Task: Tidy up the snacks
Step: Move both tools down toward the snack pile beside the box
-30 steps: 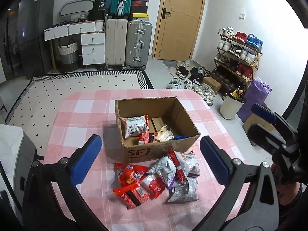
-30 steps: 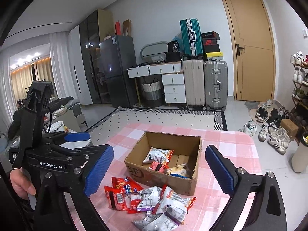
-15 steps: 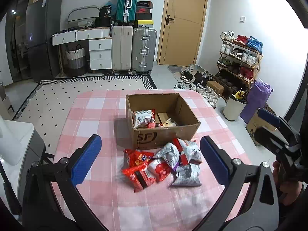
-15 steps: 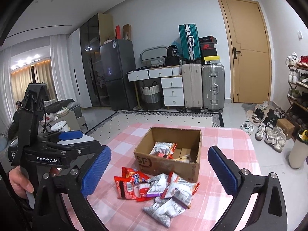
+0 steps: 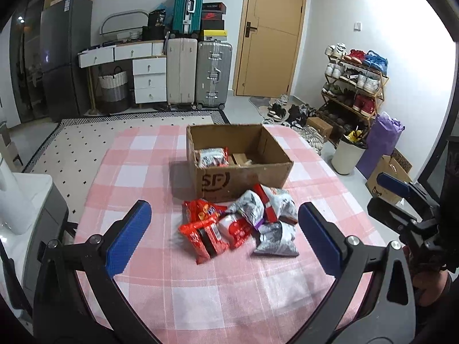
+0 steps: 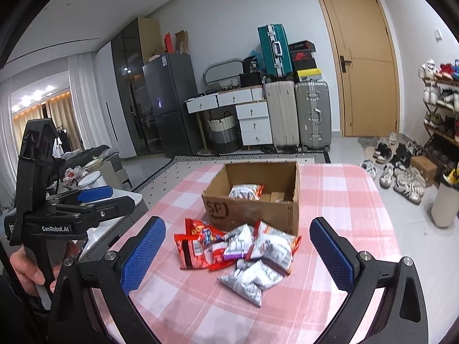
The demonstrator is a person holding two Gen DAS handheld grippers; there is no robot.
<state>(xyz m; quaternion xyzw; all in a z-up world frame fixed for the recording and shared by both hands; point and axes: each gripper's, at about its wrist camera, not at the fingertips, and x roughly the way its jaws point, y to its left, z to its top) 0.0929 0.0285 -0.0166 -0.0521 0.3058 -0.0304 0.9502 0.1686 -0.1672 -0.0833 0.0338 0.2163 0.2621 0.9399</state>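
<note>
An open cardboard box (image 5: 243, 179) (image 6: 252, 210) stands mid-table with a few snack packs inside (image 5: 212, 156) (image 6: 246, 192). A pile of red and silver snack bags (image 5: 238, 226) (image 6: 238, 250) lies on the pink checked tablecloth (image 5: 137, 172) in front of the box. My left gripper (image 5: 223, 239) is open and empty, held back from the pile. My right gripper (image 6: 238, 253) is open and empty, also short of the pile. Each gripper shows in the other's view, the right one (image 5: 401, 200) and the left one (image 6: 86, 200).
A white appliance (image 5: 25, 200) stands left of the table. Suitcases (image 5: 198, 74), drawers, a fridge and a door line the far wall. A shoe rack (image 5: 352, 86), a white bin (image 5: 348, 154) and shoes on the floor are to the right.
Both grippers have pulled back from the box and pile, so these look smaller and farther. Both stay open and empty. The snacks have not moved.
</note>
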